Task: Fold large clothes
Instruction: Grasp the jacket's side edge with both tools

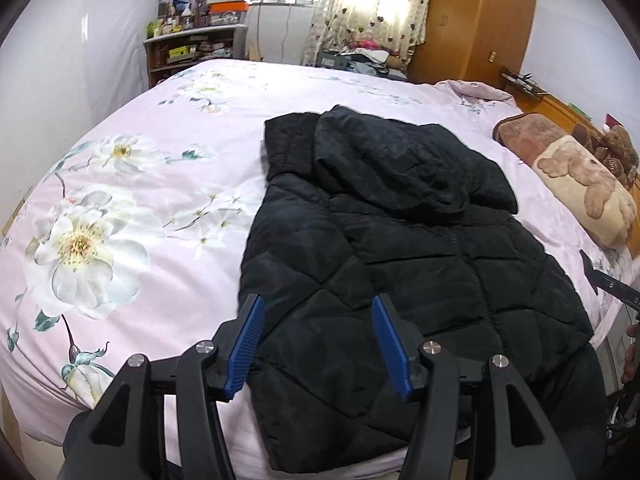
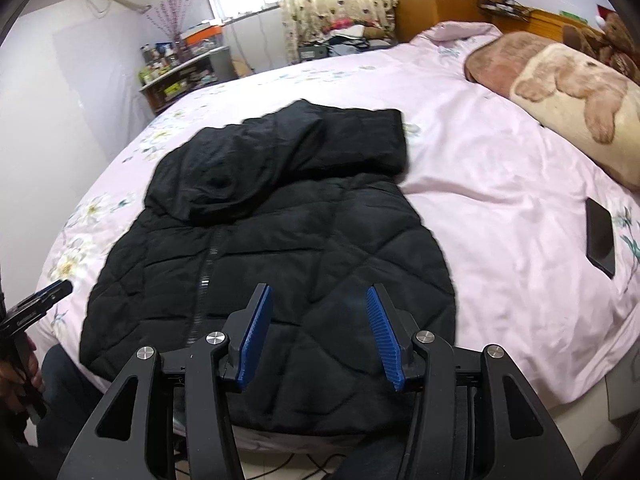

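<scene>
Right now the black quilted jacket (image 1: 400,248) lies flat on the pink bedspread (image 1: 140,200), its length running away from me, hem nearest. My left gripper (image 1: 318,346) and right gripper (image 2: 320,336) hang above that hem, about equally near, jaws parted and empty. Its sleeves stay hidden.

The jacket (image 1: 400,248) is black, quilted in a diamond pattern, with a hood. It lies flat, front side up, on a pink floral bedspread (image 1: 120,200). The front zip runs closed down the centre. The hood (image 2: 240,168) is folded down over the upper chest. Both sleeves are tucked in, leaving a compact, roughly rectangular outline that widens toward the hem. The hem lies at the near edge of the bed and slightly overhangs it; the collar end points toward the far side.
</scene>
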Demonstrator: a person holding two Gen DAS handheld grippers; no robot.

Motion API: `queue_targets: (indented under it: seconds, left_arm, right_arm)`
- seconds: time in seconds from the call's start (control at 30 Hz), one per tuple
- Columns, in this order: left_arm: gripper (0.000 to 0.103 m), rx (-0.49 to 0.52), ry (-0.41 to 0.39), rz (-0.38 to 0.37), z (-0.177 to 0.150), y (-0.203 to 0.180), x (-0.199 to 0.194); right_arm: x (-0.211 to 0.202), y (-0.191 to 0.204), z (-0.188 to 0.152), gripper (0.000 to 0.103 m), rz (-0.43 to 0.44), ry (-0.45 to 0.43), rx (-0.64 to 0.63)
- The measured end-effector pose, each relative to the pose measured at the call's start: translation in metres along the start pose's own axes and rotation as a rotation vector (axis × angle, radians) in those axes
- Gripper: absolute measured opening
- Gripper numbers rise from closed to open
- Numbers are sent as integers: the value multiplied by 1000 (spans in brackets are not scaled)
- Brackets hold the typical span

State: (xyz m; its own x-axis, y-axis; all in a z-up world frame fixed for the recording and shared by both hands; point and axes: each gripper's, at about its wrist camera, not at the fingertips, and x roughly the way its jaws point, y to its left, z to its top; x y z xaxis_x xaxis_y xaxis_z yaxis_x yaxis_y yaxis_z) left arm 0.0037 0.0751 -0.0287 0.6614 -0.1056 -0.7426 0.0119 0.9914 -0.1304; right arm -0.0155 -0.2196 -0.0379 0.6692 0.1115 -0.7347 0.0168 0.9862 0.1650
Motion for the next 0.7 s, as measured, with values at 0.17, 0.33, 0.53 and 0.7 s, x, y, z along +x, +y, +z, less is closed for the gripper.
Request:
queue_targets:
  seconds: [0.17,0.33,0.53,0.7]
  left_arm:
    - [60,-37,47,18,-6,20,23]
    - [60,-69,123,28,-18,33,49]
    - [62,-100,185,-19,-35,30,68]
    - [66,-94,203,-38,-43,23,71]
  right_arm:
    - [13,-32,1,55,-43,29,44]
    - [32,-65,2,63,-65,84,89]
    - [59,-87,-1,63,-9,179,144]
    - [78,-86,-14,63,55,265,186]
